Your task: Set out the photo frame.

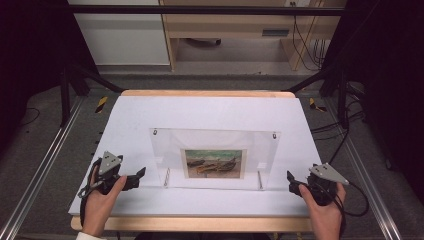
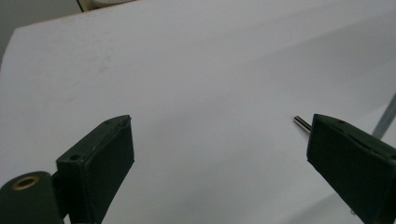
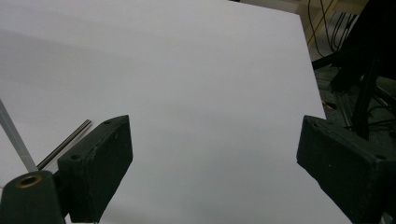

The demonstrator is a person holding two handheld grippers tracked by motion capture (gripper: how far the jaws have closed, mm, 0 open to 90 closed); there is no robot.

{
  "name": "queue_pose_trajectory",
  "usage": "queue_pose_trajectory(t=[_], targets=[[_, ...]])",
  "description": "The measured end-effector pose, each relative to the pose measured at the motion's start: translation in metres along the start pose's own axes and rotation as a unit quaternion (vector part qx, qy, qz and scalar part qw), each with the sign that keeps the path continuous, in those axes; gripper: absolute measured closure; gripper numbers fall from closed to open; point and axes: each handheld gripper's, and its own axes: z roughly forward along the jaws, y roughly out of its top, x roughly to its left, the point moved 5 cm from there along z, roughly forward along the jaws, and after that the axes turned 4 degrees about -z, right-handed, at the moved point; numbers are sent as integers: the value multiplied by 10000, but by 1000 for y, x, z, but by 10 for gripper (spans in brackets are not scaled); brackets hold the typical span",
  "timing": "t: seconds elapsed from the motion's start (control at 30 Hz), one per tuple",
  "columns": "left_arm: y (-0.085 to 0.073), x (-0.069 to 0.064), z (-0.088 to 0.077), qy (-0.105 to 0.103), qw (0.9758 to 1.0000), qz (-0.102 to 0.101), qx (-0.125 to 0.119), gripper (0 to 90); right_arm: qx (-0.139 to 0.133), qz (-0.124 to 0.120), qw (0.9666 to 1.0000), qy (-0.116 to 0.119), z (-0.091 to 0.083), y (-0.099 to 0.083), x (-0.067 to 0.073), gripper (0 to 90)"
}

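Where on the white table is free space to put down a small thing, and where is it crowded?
Free: the wide strip of table behind the clear frame, up to the far wooden edge. The narrow strip in front of the frame is bare too. Crowded: the near corners, where the left tool and right tool flank the frame.

A lab recording rig, white-covered table (image 1: 210, 107) framed by black rails (image 1: 200, 9), metal tracks (image 1: 37, 165), loose cables (image 1: 305, 42) behind

frame (image 1: 215, 159) centre on table (image 1: 210, 112); tools flank: left (image 1: 139, 176) | right (image 1: 292, 181)
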Motion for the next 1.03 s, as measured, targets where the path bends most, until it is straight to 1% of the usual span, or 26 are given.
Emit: queue_pose_trajectory(t=[0.03,0.1,0.13,0.17,0.2,0.23,0.27,0.3,0.33,0.37,0.4,0.47,0.5,0.53,0.57,0.6,0.63,0.67,0.7,0.73,0.77,0.83,0.87,0.9,0.97,1.03], targets=[[2,2,2,40,10000,51,24,68,45,-48,10000,9,3,1,0,108],[5,8,7,81,9999,54,63,68,110,-88,9999,26,11,5,2,109],[5,8,7,81,9999,54,63,68,119,-81,9999,20,13,6,1,110],[6,13,11,117,9999,24,64,68,136,-94,9999,12,15,7,0,112],[6,13,11,117,9999,24,64,68,136,-94,9999,12,15,7,0,112],[8,18,17,141,9999,-18,88,68,160,-60,9999,5,20,10,-1,113],[8,18,17,141,9999,-18,88,68,160,-60,9999,5,20,10,-1,113],[8,20,22,123,9998,-70,110,69,211,-38,9998,-14,25,12,-4,117],[8,20,22,123,9998,-70,110,69,211,-38,9998,-14,25,12,-4,117],[8,20,25,96,9999,-53,127,69,280,-37,9994,-194,30,12,-8,129],[8,20,25,96,9999,-53,127,69,280,-37,9994,-194,30,12,-8,129],[6,18,30,60,9998,-32,184,69,354,76,9990,-265,36,11,-11,136],[4,17,34,20,9996,-7,274,69,458,167,9984,-301,42,10,-13,141],[4,17,34,20,9996,-7,274,72,458,167,9984,-301,42,10,-13,141],[2,15,35,-39,9996,-41,284,78,621,294,9970,-350,48,9,-13,145],[2,15,35,-39,9996,-41,284,79,621,294,9970,-350,48,9,-13,145],[1,13,35,-101,9994,-80,309,79,704,412,9962,-318,49,8,-12,144],[0,11,35,-116,9994,-101,324,79,798,585,9947,-285,52,5,-11,144],[-1,9,33,-87,9994,-84,339,76,882,674,9936,-194,55,1,-7,145],[-1,9,33,-87,9994,-84,339,72,882,674,9936,-194,55,1,-7,145],[-1,10,32,-61,9994,-114,307,70,872,639,9941,-80,54,-2,-4,135],[-3,10,31,-63,9993,-155,346,67,858,669,9940,-47,53,-2,-3,127],[-4,10,31,-38,9993,-184,337,63,785,711,9944,37,51,-5,-2,122],[-5,11,28,-12,9991,-213,353,62,741,693,9948,82,49,-6,-2,121],[-7,12,24,3,9991,-234,341,61,667,643,9956,116,45,-7,-2,120],[-7,12,22,25,9992,-240,318,61,653,647,9957,125,43,-8,-2,122]])
